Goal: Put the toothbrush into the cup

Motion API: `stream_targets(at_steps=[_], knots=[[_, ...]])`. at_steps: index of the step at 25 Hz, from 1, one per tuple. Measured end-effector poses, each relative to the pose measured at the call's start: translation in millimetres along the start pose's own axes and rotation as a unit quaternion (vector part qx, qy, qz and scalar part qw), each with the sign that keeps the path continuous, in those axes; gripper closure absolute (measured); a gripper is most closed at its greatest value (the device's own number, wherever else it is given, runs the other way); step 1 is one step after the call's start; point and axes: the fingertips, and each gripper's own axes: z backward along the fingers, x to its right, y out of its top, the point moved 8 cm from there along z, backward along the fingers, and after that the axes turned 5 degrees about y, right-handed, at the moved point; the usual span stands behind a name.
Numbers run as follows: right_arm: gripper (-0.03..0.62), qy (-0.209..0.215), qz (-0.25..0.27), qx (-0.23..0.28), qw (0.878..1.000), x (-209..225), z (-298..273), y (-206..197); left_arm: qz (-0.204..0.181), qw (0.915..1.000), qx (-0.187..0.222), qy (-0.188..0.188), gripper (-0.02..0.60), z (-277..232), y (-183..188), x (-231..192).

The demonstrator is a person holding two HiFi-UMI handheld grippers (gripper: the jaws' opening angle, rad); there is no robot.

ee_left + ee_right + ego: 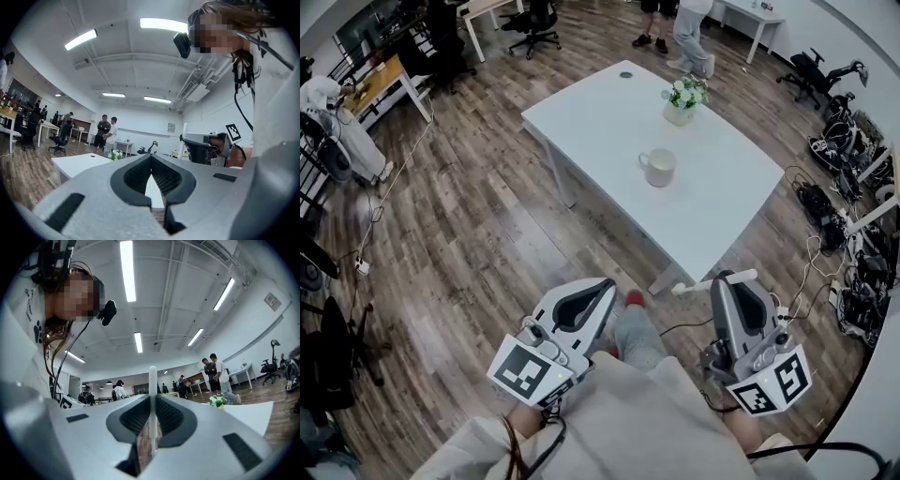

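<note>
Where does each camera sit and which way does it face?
Head view: person's head, steeply down at table, cup, left gripper, right gripper, leg.
Left gripper view: on that gripper, level toward table; shut jaws, right gripper, torso.
Right gripper view: on that gripper, across the room; jaws clamp toothbrush; torso left.
All share the flowers.

Ahead of you: white desk (600, 122) on wood floor (469, 234). Small flower pot (682, 98) near its far edge. Two people (692, 33) stand beyond. Cables (820, 202) along right wall. Office chair (534, 21) far left.
</note>
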Motion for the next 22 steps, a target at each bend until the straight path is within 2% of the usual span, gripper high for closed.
stream_targets(at_steps=[8,22], knots=[[0.546,0.003,0.002,-0.004,1.000,38,-35,1,0.004,1.0000,0.003,0.006,0.574,-38,-1,-28],[0.546,0.014,-0.023,-0.027,0.999,146,-111,-13,0.020,0.9994,-0.016,0.023,0.574,-139,-10,-85]])
